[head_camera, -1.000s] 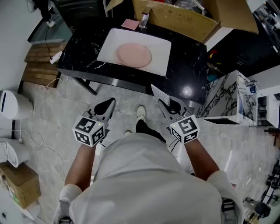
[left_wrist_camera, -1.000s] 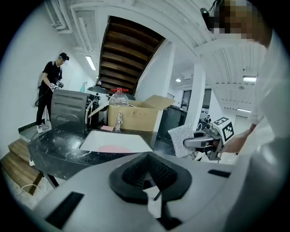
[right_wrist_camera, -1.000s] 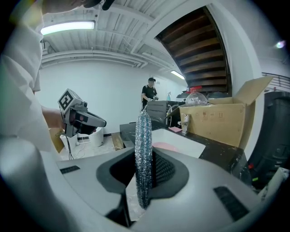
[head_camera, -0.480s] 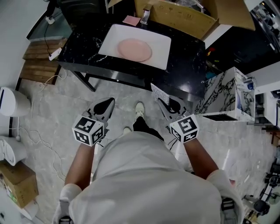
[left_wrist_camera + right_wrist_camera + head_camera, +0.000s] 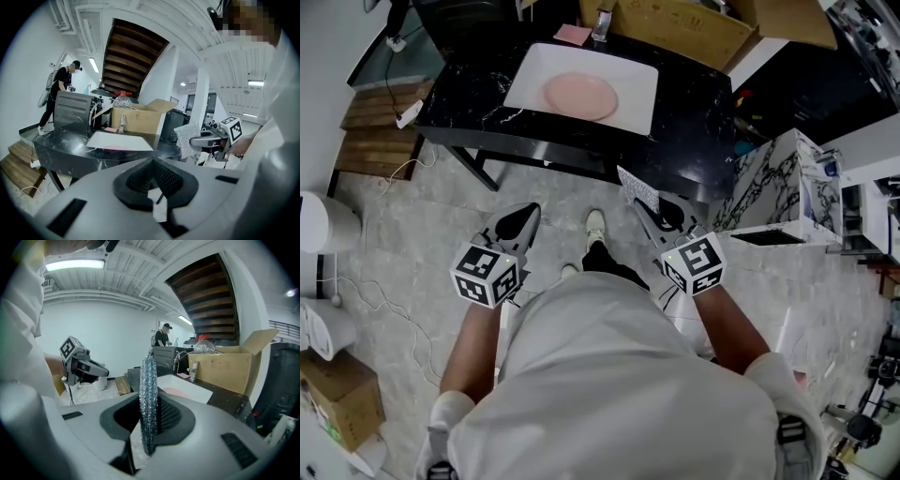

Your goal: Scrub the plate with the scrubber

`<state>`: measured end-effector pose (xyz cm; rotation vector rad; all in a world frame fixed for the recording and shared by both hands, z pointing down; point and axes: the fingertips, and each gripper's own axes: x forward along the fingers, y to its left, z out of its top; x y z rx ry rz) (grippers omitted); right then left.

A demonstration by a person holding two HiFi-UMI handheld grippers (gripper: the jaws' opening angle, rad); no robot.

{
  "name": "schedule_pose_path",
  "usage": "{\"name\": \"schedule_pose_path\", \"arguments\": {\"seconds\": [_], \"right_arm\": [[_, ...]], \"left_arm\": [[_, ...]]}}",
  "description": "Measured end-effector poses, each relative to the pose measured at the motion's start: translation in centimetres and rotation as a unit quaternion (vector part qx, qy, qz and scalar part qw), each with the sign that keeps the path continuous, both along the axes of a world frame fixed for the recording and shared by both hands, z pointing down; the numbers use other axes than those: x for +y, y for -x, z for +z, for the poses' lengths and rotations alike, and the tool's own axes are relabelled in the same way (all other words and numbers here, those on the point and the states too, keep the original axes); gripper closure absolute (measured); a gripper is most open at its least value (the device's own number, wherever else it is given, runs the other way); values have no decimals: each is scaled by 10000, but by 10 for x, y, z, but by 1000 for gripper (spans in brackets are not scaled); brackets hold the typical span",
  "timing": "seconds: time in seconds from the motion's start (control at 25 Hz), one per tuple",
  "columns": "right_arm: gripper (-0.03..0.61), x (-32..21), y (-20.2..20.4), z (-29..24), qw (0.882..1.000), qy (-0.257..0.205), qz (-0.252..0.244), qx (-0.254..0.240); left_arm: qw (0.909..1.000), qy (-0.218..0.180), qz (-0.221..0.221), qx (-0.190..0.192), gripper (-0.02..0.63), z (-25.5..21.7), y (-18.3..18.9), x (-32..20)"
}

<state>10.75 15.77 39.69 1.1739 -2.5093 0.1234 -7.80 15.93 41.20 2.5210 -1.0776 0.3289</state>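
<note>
A pink plate (image 5: 580, 96) lies on a white tray (image 5: 633, 103) on the black marble table (image 5: 694, 122), well ahead of both grippers. My right gripper (image 5: 645, 212) is shut on a silvery mesh scrubber (image 5: 637, 192), held upright in front of my body, short of the table edge. In the right gripper view the scrubber (image 5: 149, 404) stands edge-on between the jaws, with the plate (image 5: 174, 392) beyond it. My left gripper (image 5: 517, 225) is shut with nothing in it, level with the right one over the floor. The left gripper view shows the plate (image 5: 114, 148) and the scrubber (image 5: 186, 139).
A cardboard box (image 5: 675, 28) stands behind the tray, with a small metal fitting (image 5: 601, 23) and a pink pad (image 5: 573, 35) beside it. A white marbled cabinet (image 5: 783, 187) stands right of the table, wooden steps (image 5: 375, 131) left. Cables trail on the floor. A person (image 5: 58, 96) stands far off.
The table with the tray and plate has slid toward the top left of the head view. Both grippers stay side by side before my body, the scrubber still in the right one.
</note>
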Motion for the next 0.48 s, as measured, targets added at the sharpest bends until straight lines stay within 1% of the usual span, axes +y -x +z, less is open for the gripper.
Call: {"name": "schedule_pose_path", "arguments": {"seconds": [0.24, 0.48], "right_arm": [[502, 2, 9, 1, 9999, 1, -126, 70], [502, 6, 22, 3, 9995, 0, -289, 107]], "left_arm": [[9999, -13, -106, 35, 617, 1, 9, 5], [9997, 81, -230, 13, 617, 9, 21, 14]]}}
